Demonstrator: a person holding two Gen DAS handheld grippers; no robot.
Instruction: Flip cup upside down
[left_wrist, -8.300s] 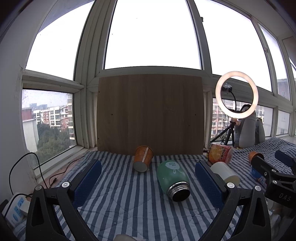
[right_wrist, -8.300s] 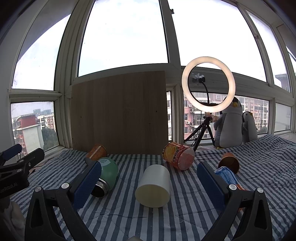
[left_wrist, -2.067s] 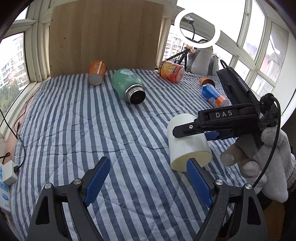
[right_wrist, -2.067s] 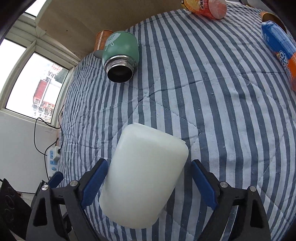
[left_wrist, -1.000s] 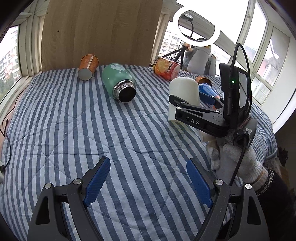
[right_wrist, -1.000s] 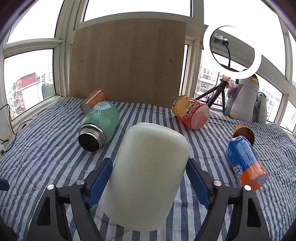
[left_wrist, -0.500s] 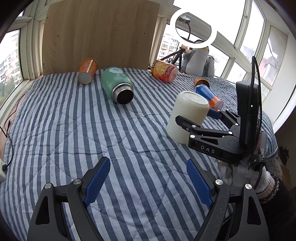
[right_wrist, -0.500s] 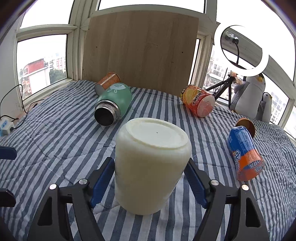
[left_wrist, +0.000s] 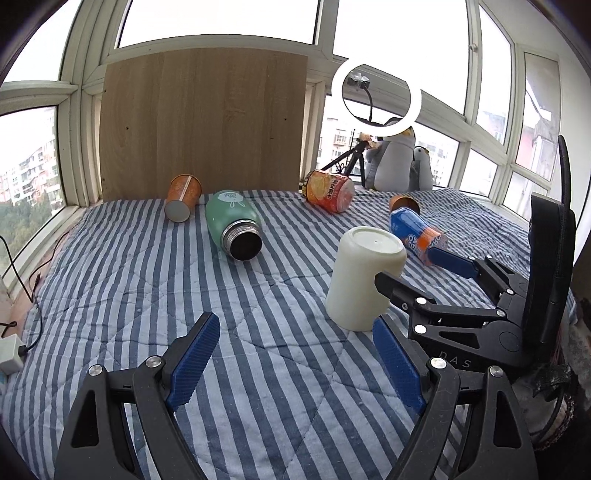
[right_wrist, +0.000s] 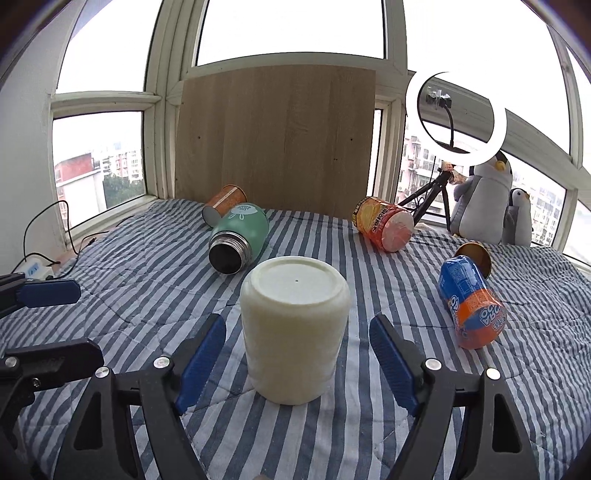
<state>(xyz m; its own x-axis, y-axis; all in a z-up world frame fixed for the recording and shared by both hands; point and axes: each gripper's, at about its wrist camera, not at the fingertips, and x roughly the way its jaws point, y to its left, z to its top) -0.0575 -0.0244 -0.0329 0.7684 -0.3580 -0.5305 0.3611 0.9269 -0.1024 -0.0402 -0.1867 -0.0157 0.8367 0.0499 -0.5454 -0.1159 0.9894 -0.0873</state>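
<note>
Standing base-up on the striped quilt (right_wrist: 369, 435) now, white cup (right_wrist: 294, 334) has been let go by right gripper (right_wrist: 297, 354), pads spread clear of both sides versus pinching it a moment back, flip looks done; left gripper (left_wrist: 295, 354) open, idle.

Daylight pours through blown-out white windows (left_wrist: 218, 22), plus a lit ring light (right_wrist: 456, 114). Shadows are soft, everything's sharp, with heavy fisheye bending and dark vignetted corners.
</note>
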